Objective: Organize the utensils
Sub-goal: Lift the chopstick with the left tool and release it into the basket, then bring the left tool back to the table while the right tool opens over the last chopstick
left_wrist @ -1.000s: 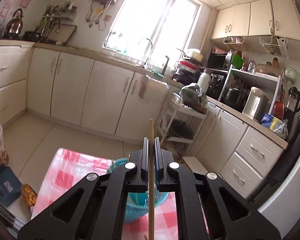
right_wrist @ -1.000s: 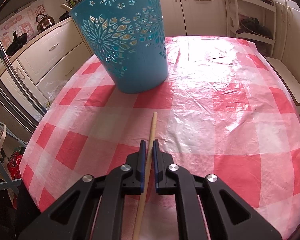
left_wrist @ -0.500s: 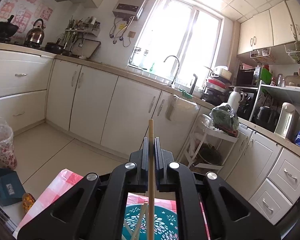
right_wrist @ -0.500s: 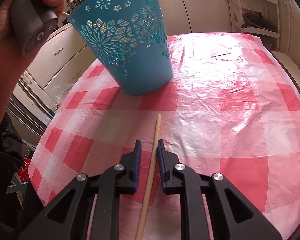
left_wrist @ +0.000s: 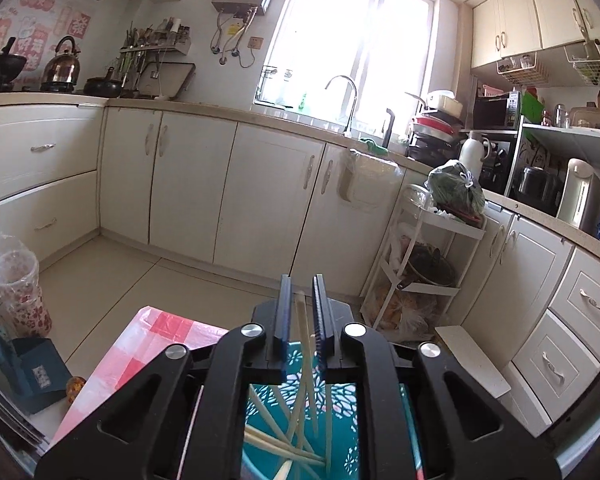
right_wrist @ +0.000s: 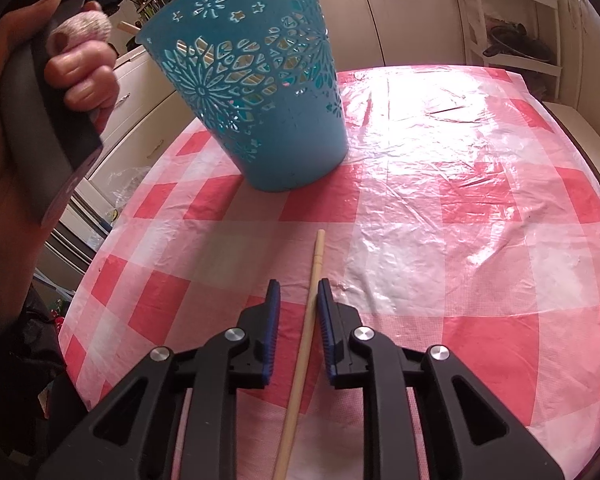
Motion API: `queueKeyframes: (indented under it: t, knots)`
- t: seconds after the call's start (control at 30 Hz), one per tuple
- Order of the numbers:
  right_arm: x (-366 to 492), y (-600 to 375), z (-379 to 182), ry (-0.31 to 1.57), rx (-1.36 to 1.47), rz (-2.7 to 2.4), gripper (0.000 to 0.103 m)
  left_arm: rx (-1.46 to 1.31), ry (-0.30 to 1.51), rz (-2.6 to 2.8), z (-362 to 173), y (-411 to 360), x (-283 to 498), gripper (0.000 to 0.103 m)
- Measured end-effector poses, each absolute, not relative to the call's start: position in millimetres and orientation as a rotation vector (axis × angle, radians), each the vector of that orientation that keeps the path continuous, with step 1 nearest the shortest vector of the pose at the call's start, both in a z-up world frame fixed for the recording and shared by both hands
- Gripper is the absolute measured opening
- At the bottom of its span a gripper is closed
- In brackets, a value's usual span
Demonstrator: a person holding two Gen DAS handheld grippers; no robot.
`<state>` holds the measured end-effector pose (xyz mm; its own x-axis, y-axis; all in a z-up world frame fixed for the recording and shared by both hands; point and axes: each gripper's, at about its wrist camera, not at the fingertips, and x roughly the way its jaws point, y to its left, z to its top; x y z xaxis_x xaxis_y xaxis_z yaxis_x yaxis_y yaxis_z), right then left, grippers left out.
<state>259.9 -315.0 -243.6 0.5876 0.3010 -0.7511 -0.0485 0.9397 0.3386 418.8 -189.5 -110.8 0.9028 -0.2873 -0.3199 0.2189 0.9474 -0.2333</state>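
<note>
Chopstick on the cloth: a pale wooden chopstick (right_wrist: 306,328) lies flat on the tabletop, running from the near edge toward the bin, its far tip well short of the bin's base.
Right claw: the right claw (right_wrist: 298,296) sits low over that chopstick with a blue-padded finger on either side; the jaws stand apart, the right pad close to the stick and the left one clear of it, and nothing is gripped.
Chopstick over the bin: a second chopstick (left_wrist: 303,322) stands between the fingers of the left claw (left_wrist: 302,292), leaning slightly and dropping toward the bin below.
Left claw: its jaws are opening; a gap shows on both sides of the stick, so the pads do not press on it.
Bin: a teal plastic bin (right_wrist: 260,92) with cut-out flower patterns stands upright on the tabletop, toward its far left part in the right wrist view; the left wrist view looks down into it.
Bin contents: several more chopsticks (left_wrist: 284,432) lie crossed and leaning inside.
Left hand: a person's hand (right_wrist: 52,92) grips the dark handle of the left claw just beside the bin's rim; one fingertip is wrapped in pale fabric.
Tabletop: it is covered by a red-and-white checked cloth (right_wrist: 460,240) under a wrinkled clear plastic sheet.
Surroundings: cream kitchen cabinets (left_wrist: 188,184), a bright window (left_wrist: 352,36) with a tap below it, and a white wire rack (left_wrist: 424,272) stand beyond the tabletop.
</note>
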Motion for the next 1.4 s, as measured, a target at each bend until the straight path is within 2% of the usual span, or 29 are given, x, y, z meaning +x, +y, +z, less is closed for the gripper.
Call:
queueKeyframes:
  t: [0.03,0.1,0.3,0.83,1.07,1.4]
  knots:
    - [259.9,-314.9,-243.5,0.924,0.296,0.207,0.020,-0.182,0.360,-0.255,-110.2,-185.6,412.4,0.029]
    - [259.8,-315.1,-243.4,0.923,0.297,0.207,0.020,-0.167,0.356,-0.220,-109.1,-176.7,398.2,0.063]
    - [259.6,-314.2,-243.1,0.923,0.294,0.205,0.020,-0.142,0.325,-0.142,-109.8,-132.4,349.4,0.078]
    - [252.6,-295.5,-240.2,0.937,0.144,0.140,0.021,-0.035,0.494,-0.075,-169.0,-89.3,322.9,0.085]
    - [251.6,-288.6,-241.5,0.940,0.050,0.100,0.010,-0.028,0.537,-0.073,-185.2,-86.9,326.6,0.086]
    - [246.8,-283.1,-240.3,0.952,-0.008,0.100,0.014,-0.006,0.604,-0.065,-212.0,-85.7,336.5,0.088]
